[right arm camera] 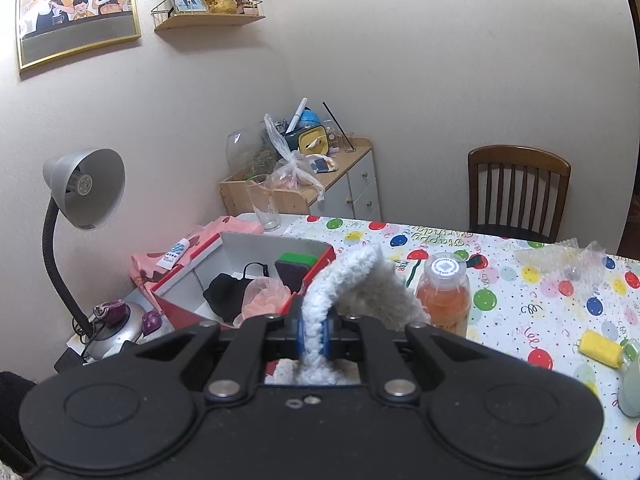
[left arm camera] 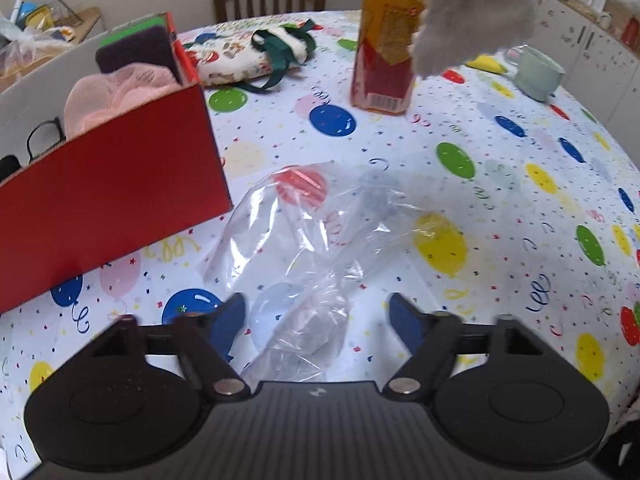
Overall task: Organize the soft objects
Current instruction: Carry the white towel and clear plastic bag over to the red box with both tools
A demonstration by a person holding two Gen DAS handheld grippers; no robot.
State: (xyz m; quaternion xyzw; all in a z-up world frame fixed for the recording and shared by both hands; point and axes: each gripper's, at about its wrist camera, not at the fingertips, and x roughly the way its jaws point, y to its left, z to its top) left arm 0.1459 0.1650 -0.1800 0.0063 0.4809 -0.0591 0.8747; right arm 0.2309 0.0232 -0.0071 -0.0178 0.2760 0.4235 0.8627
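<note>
Left wrist view puts your left gripper (left arm camera: pixel 318 320) low over the counter (left arm camera: pixel 500 168), its blue fingers (left arm camera: pixel 230 320) standing about half open with the clear plastic bag (left arm camera: pixel 316 240) between them but not pinched: the pads do not press on it. The bag lies crumpled straight ahead of those fingers, its long axis running away from you and slightly left, toward the red box (left arm camera: pixel 120 196). This hand is plainly the nearer one to the bag; a straight close would likely catch the bunched near end.

Your right gripper (right arm camera: pixel 314 330) is clamped fully on the white fluffy cloth (right arm camera: pixel 352 280), which arches up from the fingers and droops forward. From the left camera the same cloth hangs above the far counter, in front of the orange bottle (left arm camera: pixel 384 40).

The box already holds a pink mesh puff (right arm camera: pixel 266 296), a green-topped sponge (right arm camera: pixel 296 266) and a black item.

"Happy Birthday" reads upside down on the balloon tablecloth (right arm camera: pixel 440 236). The bottle's label is too blurred to read.
</note>
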